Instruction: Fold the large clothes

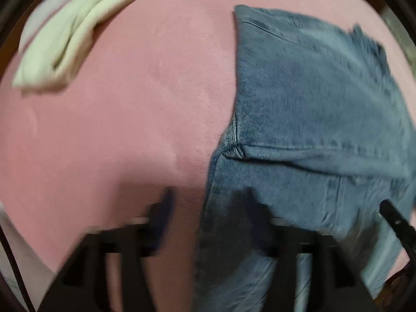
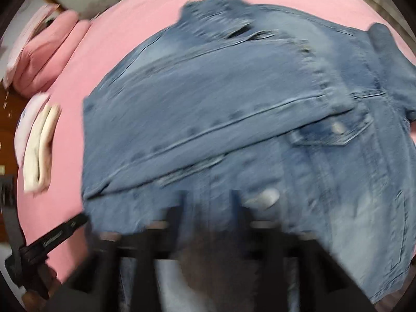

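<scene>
Mostly blurred, both views look down on a pink bedsheet (image 1: 117,130) w/ a blue denim jacket (image 2: 221,109) spread across it. In the left wrist view the left gripper (image 1: 208,208) points down at the jacket's left edge: its jaws stand apart w/ nothing pressed btwn them, the left finger over bare sheet, the right finger over denim, so the jacket's side seam runs through the gap. A folded-over flap of denim lies across the far right of that view, its edge straight along the sheet; a sewn corner sits approx. mid-frame. Far left on the sheet lies a folded cream garment (image 1: 72,36) on top of something pale lilac, well apart from the jacket. The other tool's dark finger shows at the right edge, over the denim. In the right wrist view the right gripper (image 2: 209,208) is also open, both fingers above the jacket's near part, no cloth pinched. The jacket here is front-up, one side folded across the chest; a flap pocket (image 2: 335,132) w/ a metal button shows right of centre, collar at the far end. A pink pillow (image 2: 44,59) rests at the far left corner, the cream garment nearer on the left. The left tool's finger enters near left, just beside the jacket's edge.
</scene>
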